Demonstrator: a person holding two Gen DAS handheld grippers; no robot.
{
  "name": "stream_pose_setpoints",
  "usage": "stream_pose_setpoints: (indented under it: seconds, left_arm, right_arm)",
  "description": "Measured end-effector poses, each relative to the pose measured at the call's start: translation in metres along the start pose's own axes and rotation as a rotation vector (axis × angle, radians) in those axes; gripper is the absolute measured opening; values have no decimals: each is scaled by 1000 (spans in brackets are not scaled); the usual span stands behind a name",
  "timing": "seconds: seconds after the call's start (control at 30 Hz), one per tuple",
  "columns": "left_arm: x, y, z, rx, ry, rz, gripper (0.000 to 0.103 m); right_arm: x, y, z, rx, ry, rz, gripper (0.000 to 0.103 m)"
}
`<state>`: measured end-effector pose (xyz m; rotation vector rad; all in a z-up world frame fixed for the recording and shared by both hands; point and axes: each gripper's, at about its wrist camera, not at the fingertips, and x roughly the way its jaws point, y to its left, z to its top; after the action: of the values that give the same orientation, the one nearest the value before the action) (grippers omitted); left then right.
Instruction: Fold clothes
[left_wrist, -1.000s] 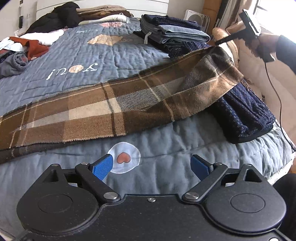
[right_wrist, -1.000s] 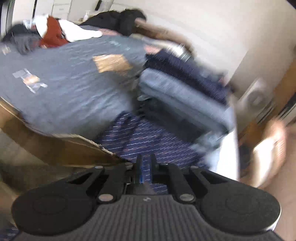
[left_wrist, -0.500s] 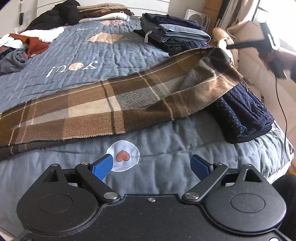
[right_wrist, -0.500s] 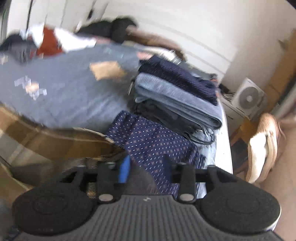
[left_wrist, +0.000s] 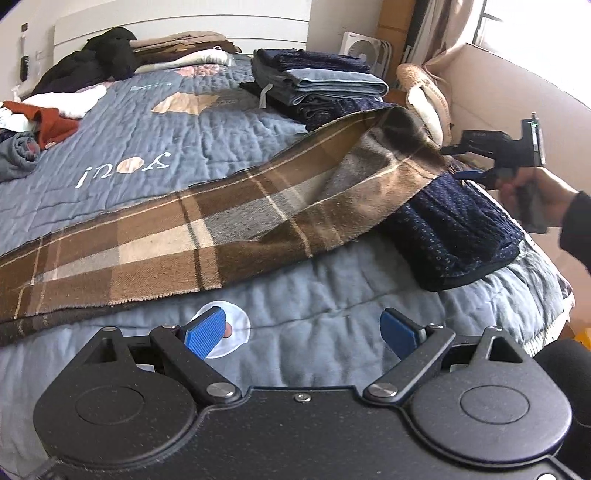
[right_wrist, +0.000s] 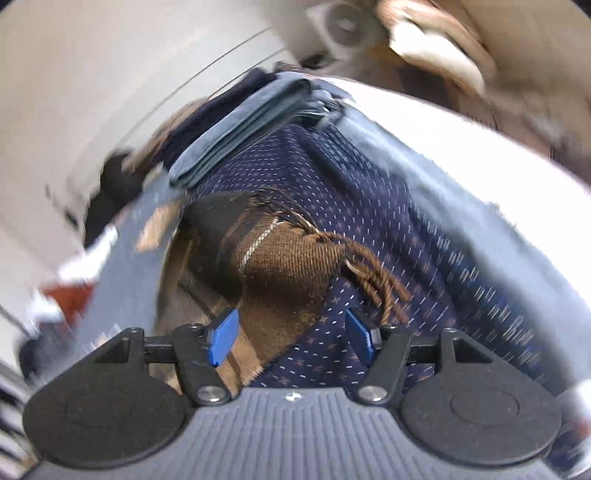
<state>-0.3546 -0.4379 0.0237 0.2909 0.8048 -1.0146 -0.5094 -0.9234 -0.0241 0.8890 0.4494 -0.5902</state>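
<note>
Within the last second the right gripper (right_wrist: 291, 332) has gone from pressed together to spread wide, and it now sits at the fringed end of the brown plaid scarf (left_wrist: 207, 229), which drapes over the navy dotted garment (right_wrist: 388, 221) just ahead of it. That probably means a re-grip or a release. The left gripper (left_wrist: 306, 330) hovers spread above the blue quilt (left_wrist: 155, 147), the scarf stretched flat ahead, folded piles (left_wrist: 317, 79) beyond.

Bare quilt (left_wrist: 325, 295) before left gripper (left_wrist: 303, 332)

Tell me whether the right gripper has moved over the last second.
Yes. In the left wrist view the right gripper has dropped from level with the fan to the plaid scarf end.
</note>
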Motion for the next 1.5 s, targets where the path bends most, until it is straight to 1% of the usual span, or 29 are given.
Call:
stream_pose_setpoints:
  seconds: [0.1, 0.17, 0.2, 0.23, 0.27, 0.3, 0.37, 0.57, 0.73, 0.83, 0.93, 1.07, 1.17, 1.2, 1.27, 1.3, 1.33, 1.4, 1.43, 1.47, 1.5]
  left_arm:
    - [-1, -1, 0, 0, 1, -8, 90]
    - [-1, -2, 0, 3, 1, -7, 90]
    - [-1, -2, 0, 4, 2, -6, 90]
    - [-1, -2, 0, 6, 2, -5, 90]
    - [-1, -2, 0, 5, 3, -4, 90]
    - [-1, -2, 0, 4, 3, -2, 90]
    - [-2, -2, 0, 0, 2, -1, 90]
    - [-4, -4, 1, 2, -3, -7, 90]
    - [-10, -5, 1, 6, -13, -17, 90]
    - [-11, -7, 1, 8, -16, -23, 90]
    - [-11, -8, 1, 13, -17, -28, 90]
    - [-10, -10, 2, 13, -11, -36, 90]
    - [-11, -9, 2, 13, -12, -39, 90]
    - [-11, -9, 2, 11, -11, -40, 90]
    - [-9, -8, 1, 6, -4, -42, 90]
    - [-8, -8, 1, 5, -1, -43, 90]
    - [-7, -7, 1, 4, 3, -44, 90]
    - [-6, -8, 0, 5, 9, -43, 90]
    - [-6, -7, 0, 4, 10, -42, 90]
    - [-6, -7, 0, 3, 11, -42, 90]
    - [-6, -6, 0, 0, 11, -42, 90]
  right_arm:
    - [8, -2, -2, 52, -35, 18, 62]
    - [15, -2, 0, 76, -40, 14, 58]
    - [17, -2, 2, 91, -41, 11, 46]
    - [20, -3, 3, 107, -42, 7, 19]
    - [22, -3, 4, 123, -42, 4, 5]
    - [20, -2, 5, 136, -60, 8, 1]
    - [9, -1, 3, 165, -95, 27, 1]
    - [-47, -2, 4, 290, -178, 99, 1]
    - [-101, 15, 5, 275, -209, 117, 1]
    - [-122, 23, -6, 185, -167, 50, 1]
    - [-124, 17, -25, 79, -90, -76, 1]
    - [-123, 27, -26, -131, -107, -175, 5]
    - [-122, 35, -25, -292, -124, -247, 6]
    - [-122, 38, -25, -346, -130, -270, 8]
    - [-122, 43, -25, -453, -141, -318, 14]
    - [-121, 46, -25, -507, -146, -341, 25]
    - [-121, 49, -24, -561, -152, -365, 39]
    - [-109, 72, -19, -763, -161, -321, 52]
    - [-100, 83, -17, -867, -155, -278, 55]
    - [-89, 92, -17, -956, -135, -260, 57]
    - [-76, 100, -19, -1043, -108, -265, 58]
